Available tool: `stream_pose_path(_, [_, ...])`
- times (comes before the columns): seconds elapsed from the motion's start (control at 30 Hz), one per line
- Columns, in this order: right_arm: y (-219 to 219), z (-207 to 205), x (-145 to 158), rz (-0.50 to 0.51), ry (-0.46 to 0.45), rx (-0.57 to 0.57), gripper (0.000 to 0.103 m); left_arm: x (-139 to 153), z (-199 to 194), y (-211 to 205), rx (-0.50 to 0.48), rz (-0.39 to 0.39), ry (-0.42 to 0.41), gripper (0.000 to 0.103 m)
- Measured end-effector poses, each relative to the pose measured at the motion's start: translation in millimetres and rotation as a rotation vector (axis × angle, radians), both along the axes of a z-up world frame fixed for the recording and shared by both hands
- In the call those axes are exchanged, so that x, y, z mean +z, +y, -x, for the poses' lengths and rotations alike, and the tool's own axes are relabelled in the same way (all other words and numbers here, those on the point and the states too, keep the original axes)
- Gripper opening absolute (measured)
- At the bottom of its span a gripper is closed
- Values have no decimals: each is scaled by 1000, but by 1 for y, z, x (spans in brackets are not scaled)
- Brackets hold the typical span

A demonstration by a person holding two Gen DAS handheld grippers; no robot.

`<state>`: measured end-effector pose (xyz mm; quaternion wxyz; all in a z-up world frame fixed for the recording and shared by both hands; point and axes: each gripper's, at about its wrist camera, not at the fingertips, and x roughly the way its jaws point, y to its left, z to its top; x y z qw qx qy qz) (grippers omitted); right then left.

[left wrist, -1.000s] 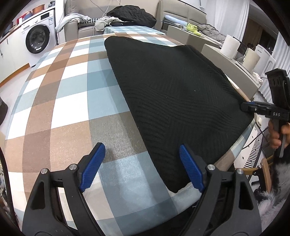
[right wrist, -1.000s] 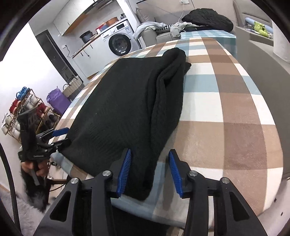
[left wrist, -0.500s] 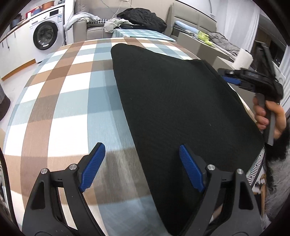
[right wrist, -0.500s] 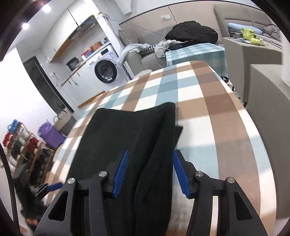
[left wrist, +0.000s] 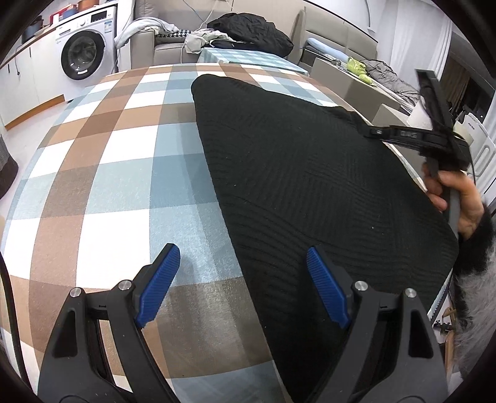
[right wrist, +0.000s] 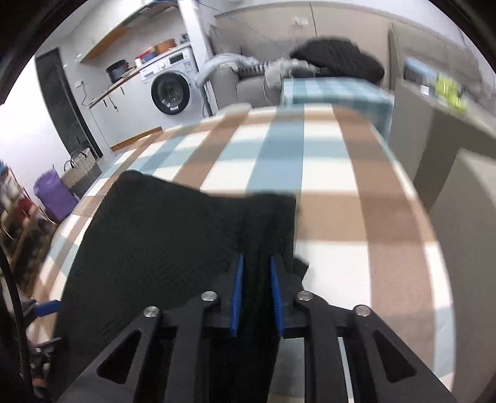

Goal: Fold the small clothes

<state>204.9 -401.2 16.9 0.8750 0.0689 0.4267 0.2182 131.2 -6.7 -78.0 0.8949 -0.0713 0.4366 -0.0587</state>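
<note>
A black knit garment (left wrist: 310, 173) lies flat on the checked tablecloth (left wrist: 108, 173), with its right side folded into a thick ridge (right wrist: 266, 217). My left gripper (left wrist: 241, 257) stands open above the garment's near left edge, one pad over the cloth and one over the knit, holding nothing. My right gripper (right wrist: 255, 263) straddles the ridge near the far right corner. Its jaws are closing, and the black knit fills the gap between the blue pads. From the left wrist view the right gripper (left wrist: 369, 131) shows at the garment's far right edge, held by a hand.
A washing machine (left wrist: 82, 51) stands at the back left. Behind the table is a sofa piled with clothes (left wrist: 248, 28). Grey boxes (right wrist: 449, 148) stand close to the table's right edge. A purple bag (right wrist: 54, 195) and a basket (right wrist: 80, 173) sit on the floor at left.
My right gripper slid forward along the folded ridge toward the far corner and its jaws narrowed onto the knit. The left gripper shifted a little along the near edge and stayed open.
</note>
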Motion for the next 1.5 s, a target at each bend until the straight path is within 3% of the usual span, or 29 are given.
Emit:
stream_pose_path(0.07, [-14,17,4,-71,29,-13,33,0,1,1,3,2,1,82])
stream_pose_path(0.2, [-26,77,3,-188,57,29,37,2,7,0,-6,3,2,82])
stream_pose_path(0.37, [-14,152,-7,-18,-16,63,37,5,26,-11,-56,-19,-6,82])
stream_pose_path(0.5, [-25,181,-5,-17,-38,52,37,2,46,-23,-101,-143,-6,82])
stream_pose_path(0.57, [-29,193,8,-41,-100,41,37,9,52,-24,-98,-124,-26,82])
stream_pose_path(0.7, [-24,195,14,-67,-125,71,37,22,59,-32,-111,-52,-81,82])
stream_pose_path(0.83, [-13,196,12,-157,-154,121,37,23,60,-60,-178,-68,-114,82])
stream_pose_path(1.07, [41,197,-7,30,-159,199,37,1,52,-92,-239,-131,-76,83])
stream_pose_path(1.23, [28,200,-7,154,-206,177,37,-1,68,-84,-270,-122,-85,83])
stream_pose_path(1.37, [12,204,-4,98,-182,152,35,5,73,-79,-257,-97,-84,82])
stream_pose_path(1.5, [34,205,1,91,-212,157,37,9,58,-76,-211,-73,-91,82])
